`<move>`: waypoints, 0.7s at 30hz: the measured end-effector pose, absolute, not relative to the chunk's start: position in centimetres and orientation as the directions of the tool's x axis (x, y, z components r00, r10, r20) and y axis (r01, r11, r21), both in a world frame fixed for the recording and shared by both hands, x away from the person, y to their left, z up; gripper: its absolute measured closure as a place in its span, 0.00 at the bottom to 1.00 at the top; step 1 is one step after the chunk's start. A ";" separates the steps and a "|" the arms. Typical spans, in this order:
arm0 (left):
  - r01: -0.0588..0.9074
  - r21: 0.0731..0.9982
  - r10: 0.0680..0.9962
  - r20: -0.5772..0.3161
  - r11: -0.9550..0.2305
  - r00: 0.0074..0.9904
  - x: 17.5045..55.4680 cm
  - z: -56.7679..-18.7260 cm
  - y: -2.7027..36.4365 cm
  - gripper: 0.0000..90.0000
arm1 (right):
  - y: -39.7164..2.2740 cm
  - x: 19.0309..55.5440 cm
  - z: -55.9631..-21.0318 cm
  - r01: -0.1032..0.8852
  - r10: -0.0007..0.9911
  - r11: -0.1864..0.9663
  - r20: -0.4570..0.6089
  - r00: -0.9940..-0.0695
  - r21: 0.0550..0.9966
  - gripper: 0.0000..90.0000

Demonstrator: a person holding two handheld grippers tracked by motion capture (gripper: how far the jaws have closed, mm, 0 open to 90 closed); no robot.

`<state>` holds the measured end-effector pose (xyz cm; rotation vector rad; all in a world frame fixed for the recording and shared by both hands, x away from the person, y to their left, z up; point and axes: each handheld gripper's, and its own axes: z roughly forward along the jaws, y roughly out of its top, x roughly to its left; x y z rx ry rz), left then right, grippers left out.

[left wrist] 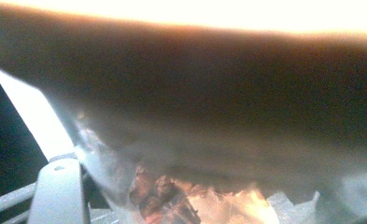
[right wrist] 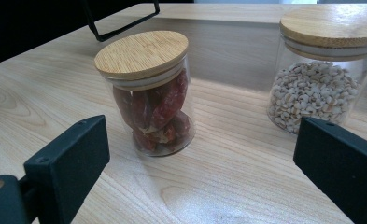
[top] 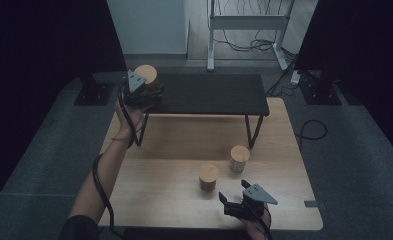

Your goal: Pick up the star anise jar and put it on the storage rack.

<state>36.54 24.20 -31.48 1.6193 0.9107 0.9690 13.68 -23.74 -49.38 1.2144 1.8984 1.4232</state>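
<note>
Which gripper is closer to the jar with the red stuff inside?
The right. The right gripper sits open just in front of the red-filled jar, not touching it. The left gripper is far off at the black shelf, shut on another jar.

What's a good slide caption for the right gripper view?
Open right gripper facing two lidded jars on wooden table.

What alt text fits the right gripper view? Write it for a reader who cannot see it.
Two lidded glass jars stand apart on a light wooden table: one with red dried fruit at centre, one with pale grains at right. The open right gripper faces them, its black jaws wide apart at the bottom, touching neither.
</note>
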 end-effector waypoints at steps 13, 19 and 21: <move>0.148 0.965 0.911 0.144 -0.216 0.385 38.4 -31.6 23.8 0.29 | -23.9 13.8 -49.4 0.373 0.860 0.061 0.141 -0.491 0.926 0.04; 0.167 0.962 0.918 0.144 -0.217 0.369 38.9 -31.5 23.6 0.22 | -23.8 13.7 -49.4 0.373 0.858 0.063 0.140 -0.494 0.926 0.04; 0.172 0.961 0.920 0.143 -0.217 0.365 39.0 -31.5 23.6 0.17 | -23.8 13.7 -49.4 0.372 0.857 0.064 0.140 -0.495 0.926 0.04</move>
